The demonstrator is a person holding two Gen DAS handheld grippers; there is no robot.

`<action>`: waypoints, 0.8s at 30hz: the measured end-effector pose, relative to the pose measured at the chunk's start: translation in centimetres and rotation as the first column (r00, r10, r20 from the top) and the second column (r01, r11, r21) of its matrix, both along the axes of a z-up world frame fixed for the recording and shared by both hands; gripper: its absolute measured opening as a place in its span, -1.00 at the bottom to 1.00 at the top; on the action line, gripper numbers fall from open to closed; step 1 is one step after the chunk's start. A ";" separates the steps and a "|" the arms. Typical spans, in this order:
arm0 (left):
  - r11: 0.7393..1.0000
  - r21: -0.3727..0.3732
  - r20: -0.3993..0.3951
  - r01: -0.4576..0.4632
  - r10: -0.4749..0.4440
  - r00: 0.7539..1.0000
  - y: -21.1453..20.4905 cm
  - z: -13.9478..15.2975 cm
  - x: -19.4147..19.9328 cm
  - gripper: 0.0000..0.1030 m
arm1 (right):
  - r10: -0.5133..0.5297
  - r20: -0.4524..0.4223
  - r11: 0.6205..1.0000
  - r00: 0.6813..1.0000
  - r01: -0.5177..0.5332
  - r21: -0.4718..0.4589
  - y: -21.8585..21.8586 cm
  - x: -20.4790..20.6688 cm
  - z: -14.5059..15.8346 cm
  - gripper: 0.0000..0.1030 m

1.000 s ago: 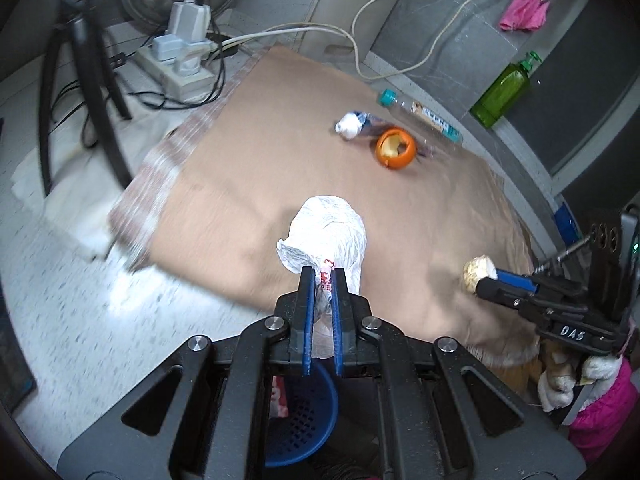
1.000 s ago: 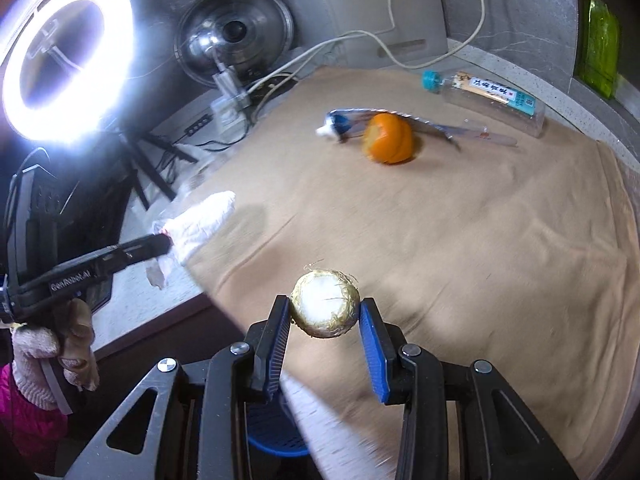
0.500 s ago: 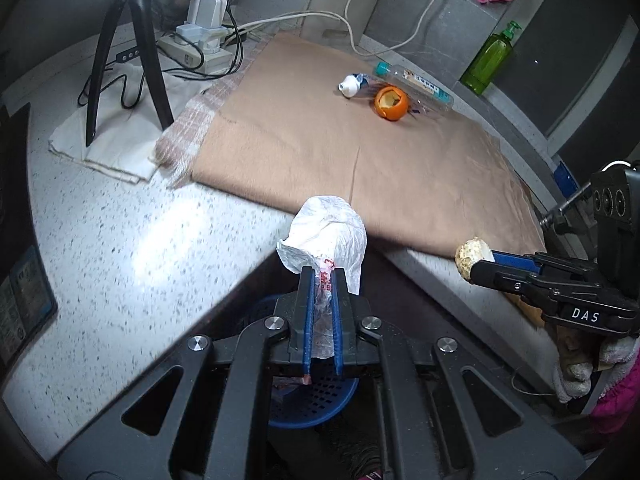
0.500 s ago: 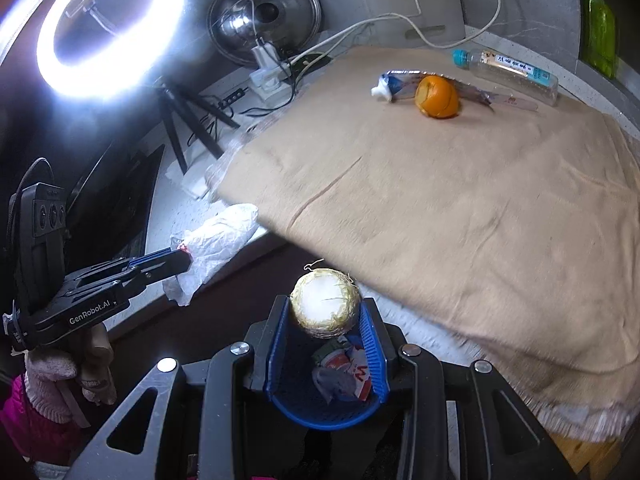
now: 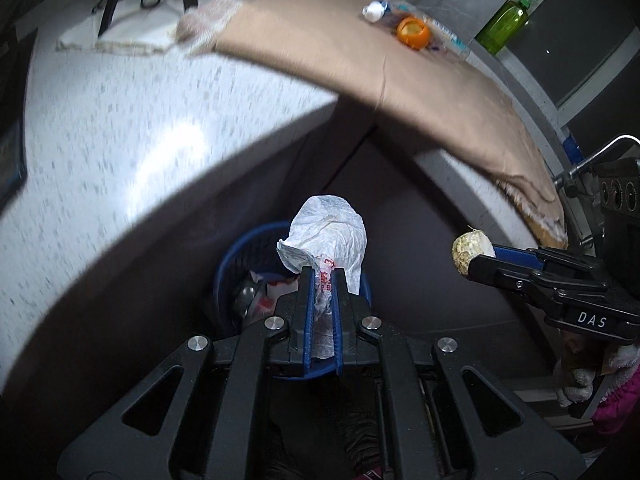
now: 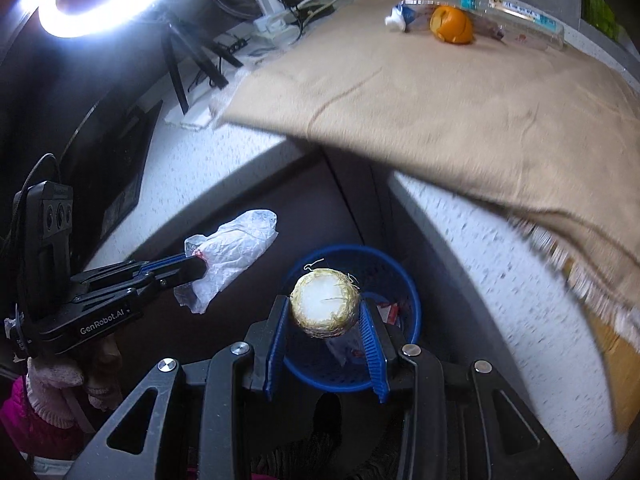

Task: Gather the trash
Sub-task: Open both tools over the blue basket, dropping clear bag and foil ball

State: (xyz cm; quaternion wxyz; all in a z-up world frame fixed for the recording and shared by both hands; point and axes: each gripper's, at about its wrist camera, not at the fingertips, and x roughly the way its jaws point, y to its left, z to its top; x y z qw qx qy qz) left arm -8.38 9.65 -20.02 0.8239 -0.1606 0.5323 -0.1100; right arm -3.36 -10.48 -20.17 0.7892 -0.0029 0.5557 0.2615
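My left gripper (image 5: 323,276) is shut on a crumpled white plastic wrapper (image 5: 328,236) and hangs over a blue mesh bin (image 5: 240,256) on the floor below the counter. The right gripper (image 6: 325,312) is shut on a round pale peel ball (image 6: 324,304), right above the same blue bin (image 6: 404,280), which holds several wrappers. Each gripper shows in the other's view: the left gripper (image 6: 196,264) with its wrapper (image 6: 236,248), and the right gripper (image 5: 476,260) with the ball (image 5: 466,254). An orange peel (image 6: 452,24), a squeezed tube (image 6: 404,16) and a clear bottle (image 6: 516,16) lie far back on the tan cloth (image 6: 460,112).
The speckled white counter's edge (image 5: 120,152) curves above the bin on both sides. A ring light (image 6: 100,4), tripod legs, a power strip and cables crowd the back left. A green soap bottle (image 5: 504,24) stands at the back right. A gloved hand (image 6: 52,380) holds the left gripper.
Both grippers have drawn back off the tan cloth, past the counter edge, and sunk toward the blue bin, which now lies under them. Each still holds its piece of trash.
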 end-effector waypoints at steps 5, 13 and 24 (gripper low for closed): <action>1.000 0.004 -0.067 0.019 -0.019 0.998 -0.5 -3.5 -0.7 -0.89 | -0.005 -0.049 0.999 0.999 0.003 -0.040 0.5 -0.9 -3.7 -0.30; 0.999 0.012 -0.152 0.047 -0.045 0.987 -1.7 -8.9 -1.0 -0.89 | 0.000 -0.093 0.994 0.996 -0.010 -0.109 1.7 -1.4 -9.0 -0.30; 0.999 0.012 -0.221 0.050 -0.046 0.974 -2.7 -13.9 0.3 -0.89 | 0.003 -0.122 0.986 0.993 -0.023 -0.168 2.7 -0.7 -13.9 -0.30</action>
